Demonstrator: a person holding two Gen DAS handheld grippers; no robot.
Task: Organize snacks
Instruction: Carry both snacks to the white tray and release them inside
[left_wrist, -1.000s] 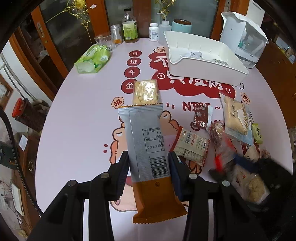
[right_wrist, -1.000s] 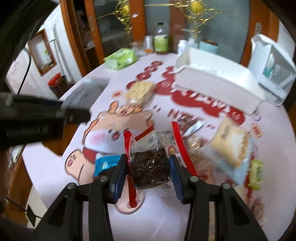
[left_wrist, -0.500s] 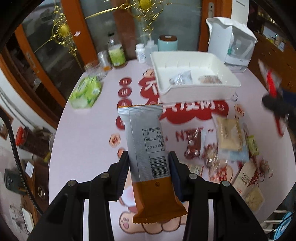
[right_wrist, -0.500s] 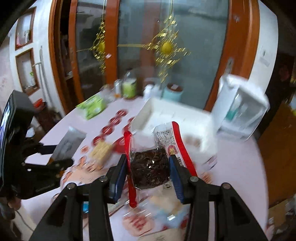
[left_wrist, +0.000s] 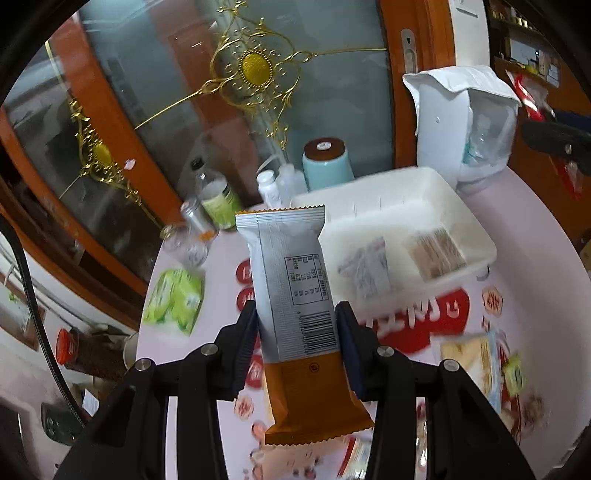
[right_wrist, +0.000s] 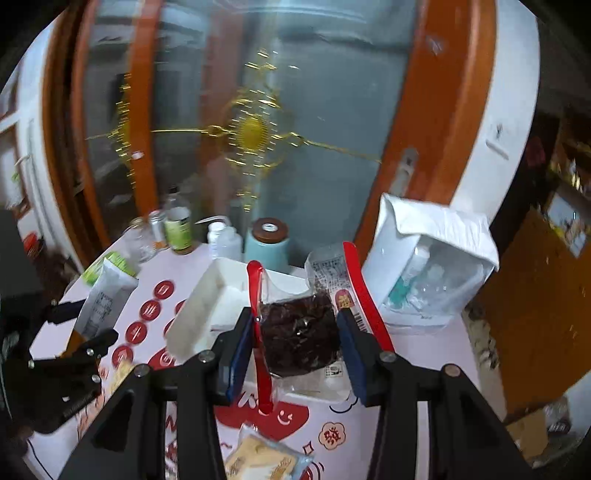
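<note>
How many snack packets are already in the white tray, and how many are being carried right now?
In the white tray: 2, a pale packet and a brownish packet.
Carried: 2, a silver and orange bar in the left jaws and a red-edged dark snack in the right jaws.
Total: 4

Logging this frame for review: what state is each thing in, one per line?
Left gripper: shut on the silver-and-orange snack bar, held off the table.
Right gripper: shut on the red-edged dark snack pack.
White bin: open, two packets inside.
Teal jar: lidded, upright.
Green-label bottle: capped, upright.
</note>
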